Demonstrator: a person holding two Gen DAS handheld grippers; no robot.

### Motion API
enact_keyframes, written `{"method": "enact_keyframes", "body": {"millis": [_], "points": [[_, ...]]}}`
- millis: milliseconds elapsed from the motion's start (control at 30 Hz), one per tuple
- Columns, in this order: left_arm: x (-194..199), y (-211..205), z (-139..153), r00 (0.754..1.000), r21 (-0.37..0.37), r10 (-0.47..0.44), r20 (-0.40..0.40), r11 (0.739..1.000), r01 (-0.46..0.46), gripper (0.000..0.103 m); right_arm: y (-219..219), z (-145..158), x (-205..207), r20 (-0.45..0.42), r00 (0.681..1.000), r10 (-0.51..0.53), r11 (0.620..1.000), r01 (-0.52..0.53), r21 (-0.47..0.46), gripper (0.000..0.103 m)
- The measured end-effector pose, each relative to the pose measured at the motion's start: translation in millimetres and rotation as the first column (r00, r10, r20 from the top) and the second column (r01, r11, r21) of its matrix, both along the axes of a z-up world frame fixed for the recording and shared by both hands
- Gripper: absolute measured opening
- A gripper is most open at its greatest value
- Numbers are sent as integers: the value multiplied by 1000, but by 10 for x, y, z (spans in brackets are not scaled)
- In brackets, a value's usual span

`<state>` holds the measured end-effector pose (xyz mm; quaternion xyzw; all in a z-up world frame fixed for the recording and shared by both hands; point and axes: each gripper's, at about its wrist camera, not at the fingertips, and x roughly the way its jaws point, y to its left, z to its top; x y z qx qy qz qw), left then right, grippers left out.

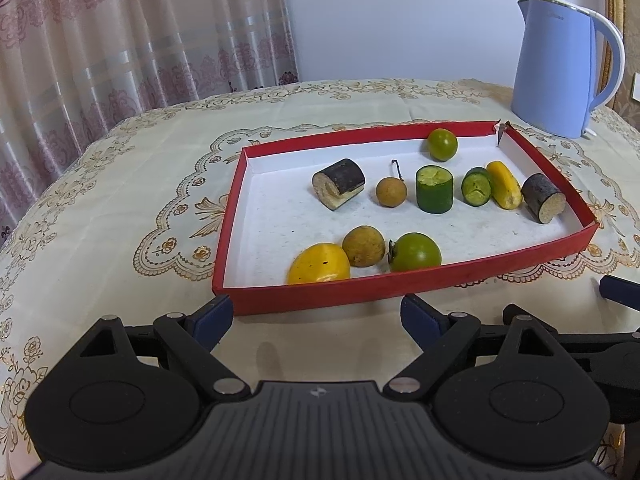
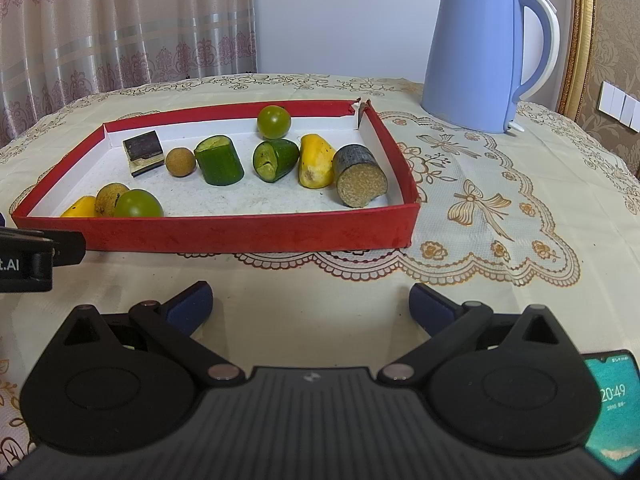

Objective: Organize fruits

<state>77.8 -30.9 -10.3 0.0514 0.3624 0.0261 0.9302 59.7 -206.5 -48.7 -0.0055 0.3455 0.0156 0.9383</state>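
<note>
The red tray (image 1: 404,292) rests on the worktop (image 2: 280,304) and holds all the fruit pieces. A row lies along its middle, from the dark sugarcane piece (image 2: 361,181) at right. A yellow fruit (image 1: 319,263) lies near left. Left gripper (image 1: 316,316) and right gripper (image 2: 310,304) hover near the tray, jaws released and empty. A blue kettle (image 2: 480,60) stands far right.

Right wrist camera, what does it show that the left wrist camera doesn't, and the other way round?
Only the right wrist view shows a phone screen and wall switches. Only the left wrist view shows the longan's stem. Both show the red tray of fruit pieces, the blue kettle, and both claws, left claw and right claw, open and empty.
</note>
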Motion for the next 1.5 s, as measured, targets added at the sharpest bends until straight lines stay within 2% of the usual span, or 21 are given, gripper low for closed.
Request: {"method": "enact_keyframes", "body": {"millis": [767,1500], "points": [[9,-29,58,1000,-7,-8,25,1000,8,91,-5,-1,-1,0,1000,0,1000,0,0,103],[-16,-87,-8,1000,7,-1,7,1000,1,91,-3,2,-2,0,1000,0,1000,0,0,103]]}}
